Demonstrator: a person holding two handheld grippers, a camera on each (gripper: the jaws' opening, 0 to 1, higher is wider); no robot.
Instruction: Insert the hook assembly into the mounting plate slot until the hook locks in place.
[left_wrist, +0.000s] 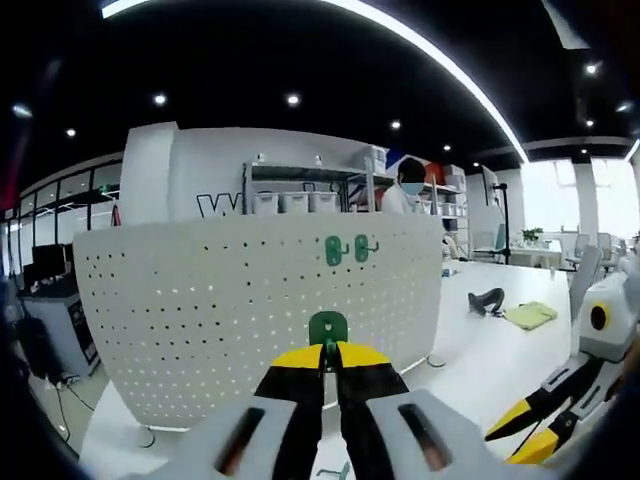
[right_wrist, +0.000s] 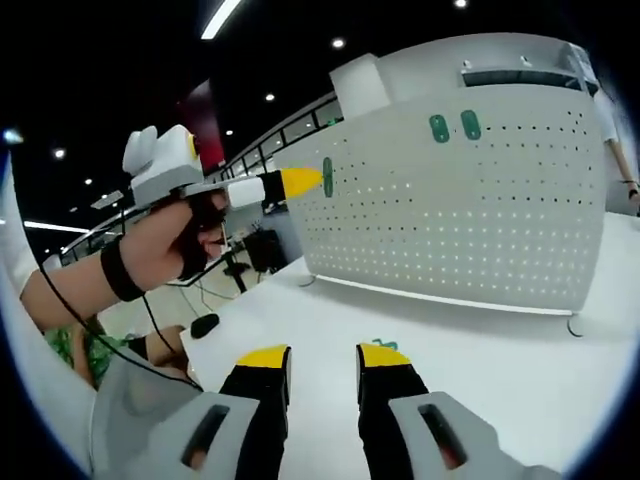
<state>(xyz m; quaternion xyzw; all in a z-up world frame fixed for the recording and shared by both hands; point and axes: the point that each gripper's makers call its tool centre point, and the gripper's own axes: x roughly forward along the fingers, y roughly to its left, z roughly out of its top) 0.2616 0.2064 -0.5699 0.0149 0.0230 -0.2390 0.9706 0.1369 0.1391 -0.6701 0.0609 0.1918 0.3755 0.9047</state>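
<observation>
A large white pegboard (left_wrist: 260, 320) stands upright on a white table (left_wrist: 500, 350), curving across the left gripper view. Two green hooks (left_wrist: 347, 249) already hang side by side near its top edge, right of centre.

The left gripper (left_wrist: 328, 350) is closed narrowly on a third green hook (left_wrist: 327, 326), which sticks up between its yellow tips, near the board but not touching. In the right gripper view, a person's hand (right_wrist: 185, 240) holds that gripper level, the hook at its tip pointing toward the board's left edge.

The right gripper (right_wrist: 323, 362) hovers low over the table, jaws apart and holding nothing.

Judged advice: keep the grip firm, square the hook's back to the board, line its prongs with holes beside the hung pair, then press in and down until it seats. A tilted approach would likely jam or slip.
</observation>
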